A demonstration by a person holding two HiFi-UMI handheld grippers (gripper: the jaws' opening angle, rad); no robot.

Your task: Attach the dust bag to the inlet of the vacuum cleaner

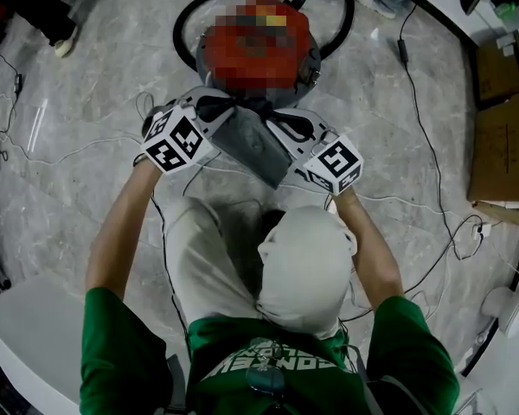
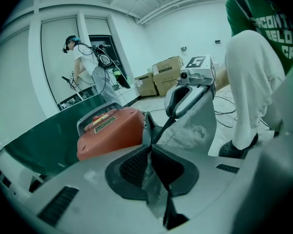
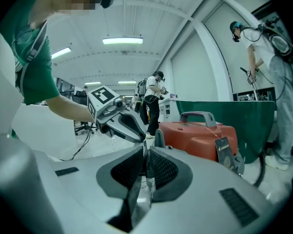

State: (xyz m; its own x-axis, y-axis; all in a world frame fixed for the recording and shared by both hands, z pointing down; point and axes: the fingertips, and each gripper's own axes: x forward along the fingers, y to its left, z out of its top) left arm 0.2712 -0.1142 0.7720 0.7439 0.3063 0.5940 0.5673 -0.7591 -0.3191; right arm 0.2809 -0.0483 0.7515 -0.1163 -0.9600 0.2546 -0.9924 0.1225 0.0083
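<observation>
The red vacuum cleaner [image 1: 301,69] stands on the floor in front of me, partly under a mosaic patch. I hold the grey fabric dust bag [image 1: 255,150] stretched between both grippers, just short of the vacuum. My left gripper [image 1: 214,108] is shut on the bag's left end, and the cloth is pinched between its pads [image 2: 136,165]. The right gripper [image 1: 287,126] is shut on the bag's other end. In the left gripper view the bag [image 2: 198,126] runs across to the right gripper [image 2: 178,112], with the vacuum [image 2: 110,130] behind. The inlet is hidden.
A black hose [image 1: 183,26] loops round the vacuum. Thin cables [image 1: 432,171] trail over the marble floor. Cardboard boxes [image 1: 502,145] stand at the right. A green barrier [image 3: 234,113] is behind the vacuum, and other people [image 3: 154,101] stand further back.
</observation>
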